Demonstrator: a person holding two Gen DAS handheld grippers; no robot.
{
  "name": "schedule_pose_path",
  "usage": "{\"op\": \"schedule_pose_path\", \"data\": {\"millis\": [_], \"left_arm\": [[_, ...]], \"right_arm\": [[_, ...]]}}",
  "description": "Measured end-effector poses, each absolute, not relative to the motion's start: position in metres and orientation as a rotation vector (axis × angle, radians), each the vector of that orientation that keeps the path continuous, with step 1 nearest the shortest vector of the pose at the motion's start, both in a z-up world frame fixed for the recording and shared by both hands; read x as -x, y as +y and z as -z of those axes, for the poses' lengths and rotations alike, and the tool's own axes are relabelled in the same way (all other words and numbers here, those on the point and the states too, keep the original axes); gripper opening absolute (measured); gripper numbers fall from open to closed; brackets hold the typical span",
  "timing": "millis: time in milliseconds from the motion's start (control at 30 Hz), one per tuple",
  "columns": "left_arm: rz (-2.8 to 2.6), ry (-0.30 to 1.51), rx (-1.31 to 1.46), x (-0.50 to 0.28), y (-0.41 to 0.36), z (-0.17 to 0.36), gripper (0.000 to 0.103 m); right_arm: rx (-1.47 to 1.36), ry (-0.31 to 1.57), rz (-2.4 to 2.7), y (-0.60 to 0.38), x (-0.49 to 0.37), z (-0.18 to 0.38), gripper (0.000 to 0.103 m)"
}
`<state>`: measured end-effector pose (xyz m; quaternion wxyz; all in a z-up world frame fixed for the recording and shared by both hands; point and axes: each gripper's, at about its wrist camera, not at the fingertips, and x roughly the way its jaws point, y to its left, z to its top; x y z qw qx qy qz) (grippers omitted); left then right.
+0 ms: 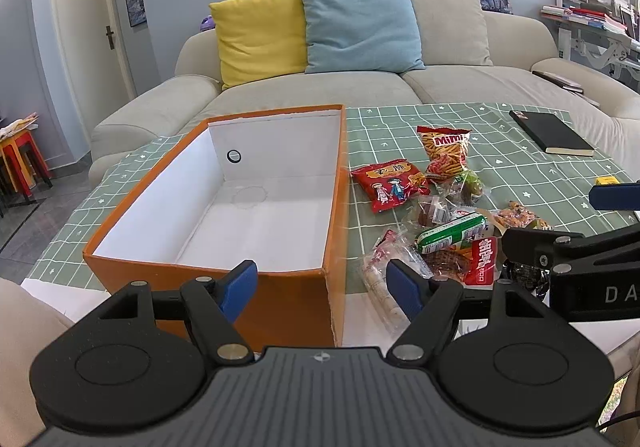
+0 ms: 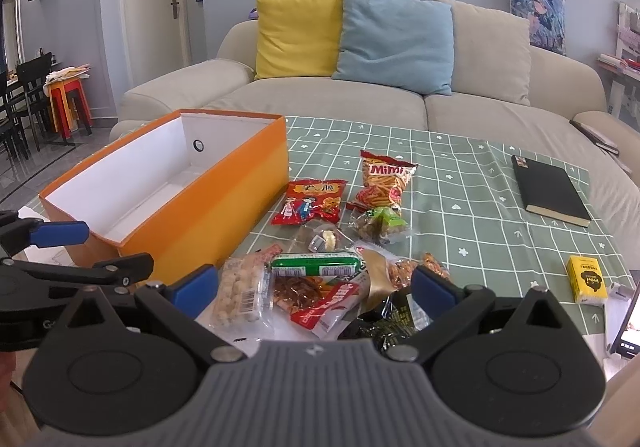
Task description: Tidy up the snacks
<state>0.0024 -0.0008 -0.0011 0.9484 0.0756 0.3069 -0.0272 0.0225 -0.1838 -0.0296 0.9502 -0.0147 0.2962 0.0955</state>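
1. The worktop [image 2: 460,183], under a green checked cloth, carries everything; its near edge lies close under both grippers, so a packet nudged towards you could slide off.
2. The orange box [image 1: 256,299] stands empty at the left, just beside the snacks. Its near wall sits right in front of your left gripper [image 1: 322,285], which is spread wide and holds nothing; push forward low and you would likely shove the box.
3. The snack pile [image 2: 320,279] lies loose and overlapping right of the box. Your right gripper [image 2: 314,289] hangs spread and empty over its near end.
4. The green sausage [image 2: 316,263] rests on other packets; I judge a grab there could pinch two wrappers, or let the round one roll away.
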Motion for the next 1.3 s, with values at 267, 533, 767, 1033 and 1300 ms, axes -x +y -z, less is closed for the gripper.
{"op": "schedule_pose_path", "data": {"millis": [267, 533, 767, 1033, 1300], "left_arm": [[0.056, 0.625, -0.155, -0.0024, -0.0013, 0.0012, 0.086], [0.061, 0.628, -0.157, -0.002, -0.0033, 0.0017, 0.086], [0.063, 0.631, -0.156, -0.0025, -0.0032, 0.0014, 0.086], [0.061, 0.64, -0.156, -0.0051, -0.0025, 0.0024, 0.086], [0.06, 0.648, -0.157, -0.007, -0.0019, 0.0031, 0.086]], "right_arm": [[0.04, 0.61, -0.194, -0.1821, -0.0236, 0.0316, 0.099], [0.047, 0.614, -0.196, -0.1793, -0.0247, 0.033, 0.099], [0.049, 0.616, -0.194, -0.1778, -0.0258, 0.0343, 0.099], [0.046, 0.617, -0.191, -0.1792, -0.025, 0.0351, 0.099], [0.046, 0.618, -0.191, -0.1795, -0.0251, 0.0351, 0.099]]}}
